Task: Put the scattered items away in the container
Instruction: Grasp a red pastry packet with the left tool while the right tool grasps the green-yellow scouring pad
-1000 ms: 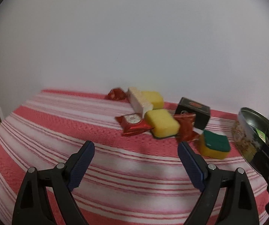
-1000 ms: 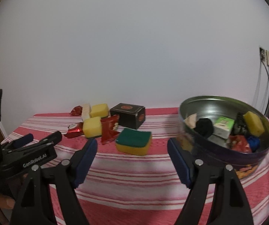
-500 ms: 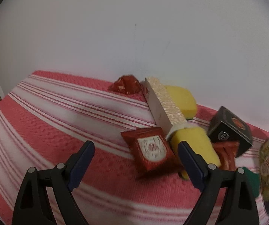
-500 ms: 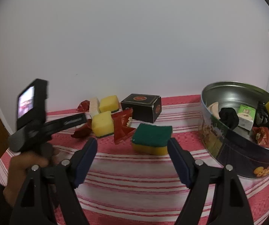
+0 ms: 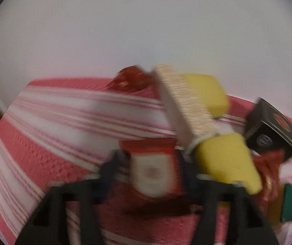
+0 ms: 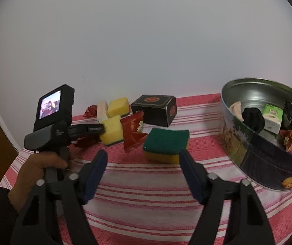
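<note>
A plain white wall backs a red-and-white striped tablecloth, where a tidy-up stands partly done. At 3 o'clock in the right wrist view, the round tin already holds a black bundle, a green-and-white carton, a yellow sponge, a red wrapper and more. Still out on the cloth: a green-topped sponge at centre, a black box at 12 o'clock of it, 2 yellow sponges, a pale block and several red packets toward 10 o'clock. The left gripper has its jaws narrowed around a red-and-white sachet, which sits between the pads; blur hides whether they truly pinch it. The right gripper hangs wide open and empty just short of the green-topped sponge. By this evidence, at least 7 items remain, so the job looks roughly half finished.
</note>
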A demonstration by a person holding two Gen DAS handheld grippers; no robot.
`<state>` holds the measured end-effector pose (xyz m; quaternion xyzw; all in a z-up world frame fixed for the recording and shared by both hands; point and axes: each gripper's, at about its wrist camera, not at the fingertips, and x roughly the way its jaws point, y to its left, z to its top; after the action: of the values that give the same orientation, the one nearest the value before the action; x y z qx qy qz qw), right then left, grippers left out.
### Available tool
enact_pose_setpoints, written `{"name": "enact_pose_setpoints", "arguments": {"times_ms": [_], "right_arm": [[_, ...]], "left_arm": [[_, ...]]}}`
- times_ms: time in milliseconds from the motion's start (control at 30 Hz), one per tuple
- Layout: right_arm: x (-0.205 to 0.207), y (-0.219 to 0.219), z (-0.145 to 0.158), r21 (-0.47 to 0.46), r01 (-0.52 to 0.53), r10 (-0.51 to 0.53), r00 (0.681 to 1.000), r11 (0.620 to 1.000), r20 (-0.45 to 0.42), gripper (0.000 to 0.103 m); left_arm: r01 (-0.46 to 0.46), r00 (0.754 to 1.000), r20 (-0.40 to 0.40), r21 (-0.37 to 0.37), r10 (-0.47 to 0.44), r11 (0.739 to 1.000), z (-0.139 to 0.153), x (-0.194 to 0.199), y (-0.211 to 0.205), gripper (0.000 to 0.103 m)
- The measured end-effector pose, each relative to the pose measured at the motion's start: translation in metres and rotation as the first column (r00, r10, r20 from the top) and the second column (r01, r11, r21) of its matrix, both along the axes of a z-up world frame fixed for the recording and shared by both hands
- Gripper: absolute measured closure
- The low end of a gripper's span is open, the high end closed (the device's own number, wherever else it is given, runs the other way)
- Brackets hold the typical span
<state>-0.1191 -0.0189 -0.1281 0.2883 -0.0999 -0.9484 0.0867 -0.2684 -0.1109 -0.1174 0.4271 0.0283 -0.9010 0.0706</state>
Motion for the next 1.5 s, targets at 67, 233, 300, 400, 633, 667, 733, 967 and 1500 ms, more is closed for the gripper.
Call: {"name": "enact_pose_setpoints", "arguments": {"times_ms": [67,233,300,400,633,667,733,967,1500], "right_arm": [[-0.003,0.002,-0.002,-0.014,0.006,-0.006,1.0,1.0,0.01,0.032],[-0.006,0.01,-0.002,-0.021,0.027,-0.027,0.999,0.999,0.017,0.032],[-0.007,0.012,0.0,-0.013,0.042,-0.042,0.999,0.999,0.007,0.032],[-0.019,0.013,-0.002,-0.002,0.044,-0.043,0.998,0.999,0.034,0.032],[-0.069,0.001,-0.018,0.086,0.08,-0.095,0.977,0.993,0.191,0.018],[-0.076,0.0,-0.021,0.1,0.086,-0.106,0.972,0.991,0.212,0.018],[-0.09,-0.005,-0.027,0.122,0.091,-0.12,0.959,0.988,0.256,0.019],[-0.098,-0.009,-0.029,0.167,0.092,-0.135,0.953,0.982,0.27,0.036],[0.021,-0.035,0.026,0.259,0.131,-0.051,0.954,0.957,-0.295,0.035]], "left_arm": [[0.019,1.0,-0.006,0.023,-0.019,1.0,0.0,0.002,-0.003,0.057],[0.043,0.995,-0.093,0.236,-0.021,0.971,0.007,0.024,-0.03,0.061],[0.06,0.988,-0.156,0.266,-0.018,0.962,0.019,0.041,-0.035,0.061],[0.107,0.959,-0.281,0.291,-0.022,0.951,0.044,0.072,-0.039,0.061],[0.102,0.906,-0.422,0.181,-0.017,0.978,0.072,0.118,-0.032,0.061],[0.097,0.906,-0.422,0.164,-0.019,0.982,0.074,0.115,-0.031,0.061],[0.1,0.91,-0.414,0.16,-0.025,0.982,0.07,0.115,-0.031,0.061],[0.101,0.926,-0.375,0.164,-0.032,0.981,0.06,0.109,-0.032,0.061],[0.037,0.873,-0.486,-0.006,-0.035,0.999,0.054,0.134,-0.011,0.061]]}}
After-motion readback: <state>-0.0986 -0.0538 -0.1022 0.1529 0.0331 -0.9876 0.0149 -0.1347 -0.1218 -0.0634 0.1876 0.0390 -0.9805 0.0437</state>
